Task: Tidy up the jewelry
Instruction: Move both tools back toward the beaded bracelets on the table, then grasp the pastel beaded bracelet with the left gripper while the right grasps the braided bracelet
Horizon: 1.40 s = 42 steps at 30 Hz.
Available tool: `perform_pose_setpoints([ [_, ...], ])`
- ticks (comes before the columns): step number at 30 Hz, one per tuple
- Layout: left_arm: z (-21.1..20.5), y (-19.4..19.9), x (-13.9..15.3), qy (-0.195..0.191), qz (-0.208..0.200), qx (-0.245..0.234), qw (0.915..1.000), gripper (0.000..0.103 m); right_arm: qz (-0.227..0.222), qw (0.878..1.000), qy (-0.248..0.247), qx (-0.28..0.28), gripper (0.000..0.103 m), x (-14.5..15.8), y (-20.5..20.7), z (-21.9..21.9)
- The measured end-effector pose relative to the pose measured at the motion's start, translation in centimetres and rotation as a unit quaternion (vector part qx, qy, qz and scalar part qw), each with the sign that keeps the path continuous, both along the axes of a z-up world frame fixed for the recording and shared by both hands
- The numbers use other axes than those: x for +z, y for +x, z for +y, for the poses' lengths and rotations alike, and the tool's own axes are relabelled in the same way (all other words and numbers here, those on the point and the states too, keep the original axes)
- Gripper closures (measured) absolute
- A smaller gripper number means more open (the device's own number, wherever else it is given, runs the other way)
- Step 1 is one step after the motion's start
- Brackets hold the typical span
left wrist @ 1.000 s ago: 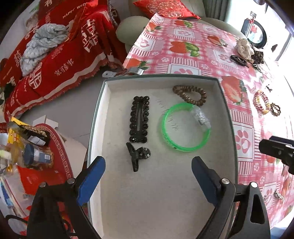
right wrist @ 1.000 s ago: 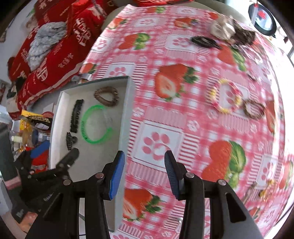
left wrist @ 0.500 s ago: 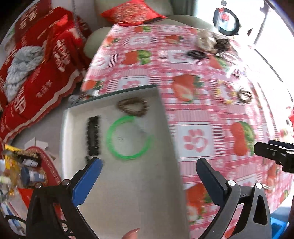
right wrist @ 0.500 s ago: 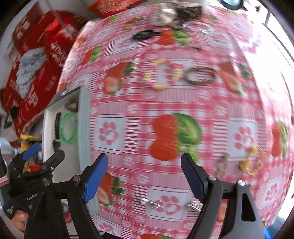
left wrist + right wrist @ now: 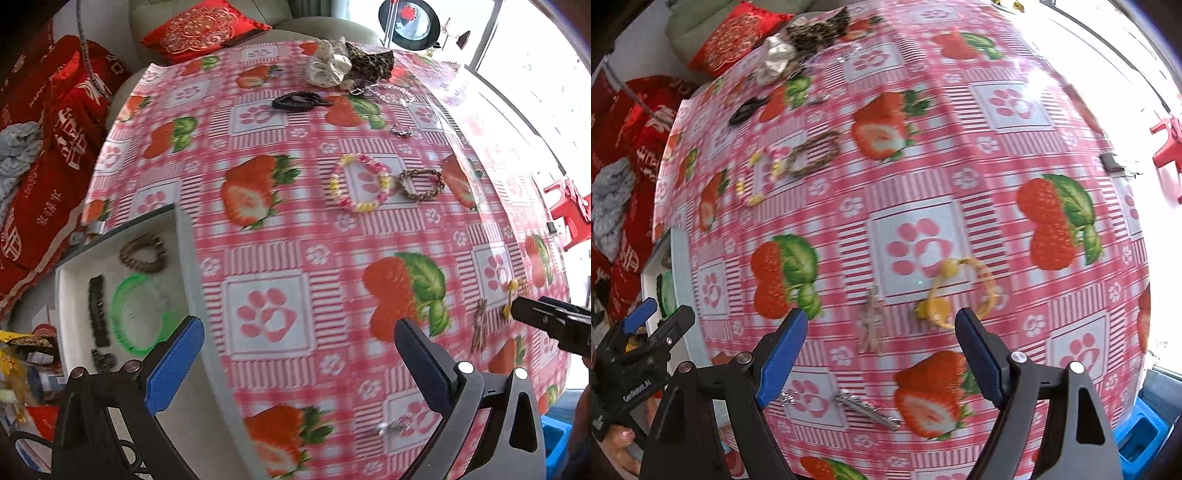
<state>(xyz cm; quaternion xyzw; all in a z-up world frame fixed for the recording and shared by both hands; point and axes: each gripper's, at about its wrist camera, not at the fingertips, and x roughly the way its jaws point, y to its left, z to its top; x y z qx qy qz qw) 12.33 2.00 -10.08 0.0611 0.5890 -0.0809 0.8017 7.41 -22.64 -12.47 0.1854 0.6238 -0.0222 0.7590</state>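
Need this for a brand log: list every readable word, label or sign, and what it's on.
"GenRobot.AI": white print on the black body of the left gripper, seen in the right wrist view.
Gold Chinese characters on the red blanket: too blurred to read.
Packets on the floor: labels too small.

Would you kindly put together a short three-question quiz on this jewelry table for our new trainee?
1. True or false: the green bangle lies inside the white tray.
2. Multiple choice: in the right wrist view, what lies on the cloth just ahead of the right gripper? A) a yellow bracelet B) a wristwatch C) a pair of scissors
3. Fill in: the pink and yellow bead bracelet lies right beside a brown ____ bracelet.

Key: 1 true; 2 A; 3 braided.
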Motion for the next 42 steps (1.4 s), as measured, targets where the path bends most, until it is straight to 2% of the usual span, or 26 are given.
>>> perform_pose_setpoints([
  [11,-2.4,5.0,-1.1,0.007,0.001,0.031,0.9995,0.0,-0.02,1.0,-0.011,0.012,0.019,0.0,3.7,-1.9],
  [22,-3.2,9.0,-2.9,0.008,0.003,0.067,0.9977,0.0,-0.041,0.996,-0.034,0.068,0.019,-0.7,10.9,-0.1],
  [33,-4.0,11.0,-5.1,0.014,0.006,0.075,0.9971,0.003,-0.041,0.99,-0.065,0.118,0.02,-2.7,14.8,1.7],
  [36,-4.3,11.5,-5.6,0.016,0.011,0.072,0.9972,0.015,-0.039,0.987,-0.081,0.134,0.024,-3.2,15.3,2.4],
  [40,-4.5,12.1,-5.9,0.015,0.015,0.074,0.9971,0.016,-0.048,0.981,-0.106,0.155,0.031,-3.2,15.7,3.2],
  [42,-4.8,12.2,-6.0,0.017,0.015,0.07,0.9973,0.027,-0.051,0.978,-0.115,0.166,0.037,-3.2,15.8,3.7],
])
